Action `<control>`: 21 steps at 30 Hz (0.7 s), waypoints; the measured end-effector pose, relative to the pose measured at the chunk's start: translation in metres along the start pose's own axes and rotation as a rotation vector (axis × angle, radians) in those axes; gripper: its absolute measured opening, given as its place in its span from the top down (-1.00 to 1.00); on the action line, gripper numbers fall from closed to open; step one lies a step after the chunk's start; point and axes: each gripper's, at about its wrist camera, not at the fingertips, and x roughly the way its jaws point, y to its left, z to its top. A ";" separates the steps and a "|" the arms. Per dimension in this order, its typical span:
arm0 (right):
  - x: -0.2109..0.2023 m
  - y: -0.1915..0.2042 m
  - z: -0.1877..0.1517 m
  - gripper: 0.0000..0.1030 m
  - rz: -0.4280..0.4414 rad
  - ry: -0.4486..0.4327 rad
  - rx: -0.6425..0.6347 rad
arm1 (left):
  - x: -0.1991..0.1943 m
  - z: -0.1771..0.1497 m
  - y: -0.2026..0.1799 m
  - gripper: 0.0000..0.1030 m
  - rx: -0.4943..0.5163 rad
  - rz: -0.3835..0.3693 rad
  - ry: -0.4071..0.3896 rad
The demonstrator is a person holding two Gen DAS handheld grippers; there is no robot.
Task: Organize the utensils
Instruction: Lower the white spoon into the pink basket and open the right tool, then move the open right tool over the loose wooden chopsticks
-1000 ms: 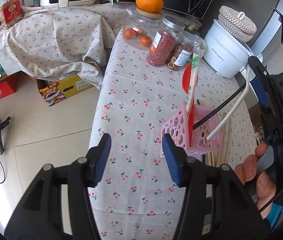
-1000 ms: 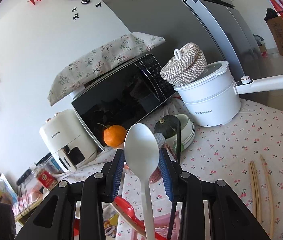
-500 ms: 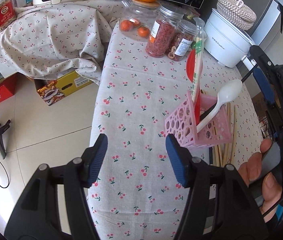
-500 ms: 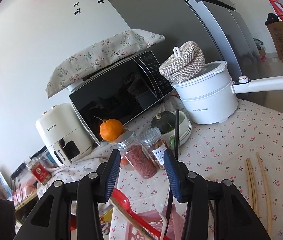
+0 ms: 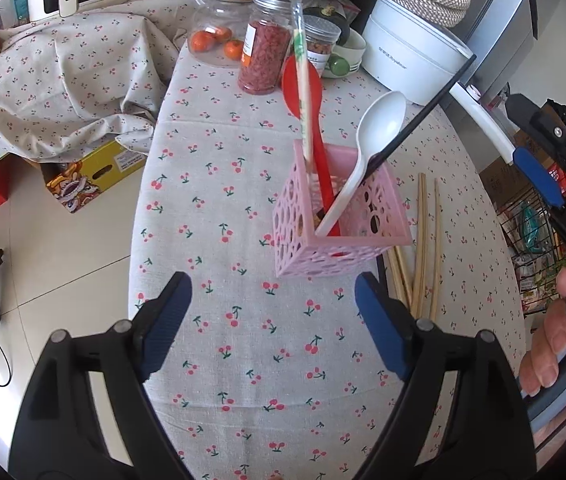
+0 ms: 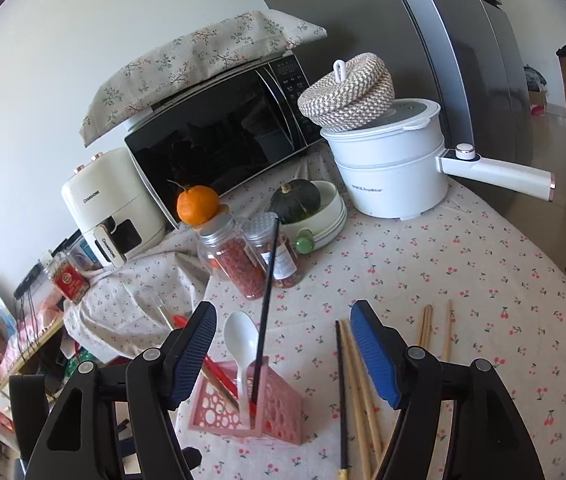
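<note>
The left claw (image 5: 273, 312) hangs over the table (image 5: 211, 216) with its jaws opening wide and nothing between them. The right claw (image 6: 283, 344) is also opening and empty. A pink basket (image 5: 339, 236) stands just beyond the left claw, holding a white spoon (image 5: 367, 148), a red spoon (image 5: 315, 120), a wrapped chopstick pair (image 5: 301, 80) and a black chopstick (image 5: 423, 116). Loose chopsticks (image 5: 423, 240) lie just beside the basket.

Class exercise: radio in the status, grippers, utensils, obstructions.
Left gripper and right gripper opening, both empty. White spoon in pink basket. Wooden chopsticks loose on table, unobstructed.
</note>
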 end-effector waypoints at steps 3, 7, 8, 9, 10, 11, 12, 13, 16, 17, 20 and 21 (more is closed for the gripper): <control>-0.001 -0.018 0.005 -0.44 -0.047 0.066 -0.027 | 0.003 -0.003 -0.007 -0.64 0.019 0.003 0.010; 0.010 -0.042 0.005 -0.50 -0.112 0.193 -0.047 | 0.008 -0.007 -0.015 -0.65 0.025 -0.011 0.025; 0.016 -0.047 0.004 -0.50 -0.127 0.234 -0.053 | 0.009 -0.007 -0.016 -0.66 0.025 -0.009 0.027; 0.021 -0.052 0.002 -0.50 -0.142 0.273 -0.056 | 0.011 -0.007 -0.017 -0.66 0.029 -0.006 0.032; 0.026 -0.057 0.000 -0.50 -0.156 0.304 -0.055 | 0.013 -0.008 -0.019 -0.66 0.033 -0.002 0.036; 0.031 -0.063 -0.003 -0.50 -0.166 0.337 -0.053 | 0.015 -0.008 -0.021 -0.66 0.036 0.002 0.041; 0.037 -0.068 -0.005 -0.50 -0.177 0.368 -0.051 | 0.017 -0.009 -0.022 -0.66 0.039 0.004 0.047; 0.042 -0.074 -0.008 -0.50 -0.187 0.394 -0.047 | 0.018 -0.009 -0.023 -0.66 0.040 0.003 0.052; 0.060 -0.092 -0.015 -0.50 -0.229 0.463 -0.031 | 0.020 -0.010 -0.026 -0.66 0.041 0.003 0.056; 0.066 -0.099 -0.017 -0.50 -0.245 0.485 -0.026 | 0.020 -0.010 -0.027 -0.66 0.046 0.003 0.055; 0.087 -0.119 -0.022 -0.50 -0.298 0.547 -0.011 | 0.022 -0.011 -0.033 -0.66 0.061 0.001 0.060; 0.093 -0.124 -0.023 -0.50 -0.312 0.565 -0.005 | 0.022 -0.012 -0.035 -0.66 0.066 -0.001 0.063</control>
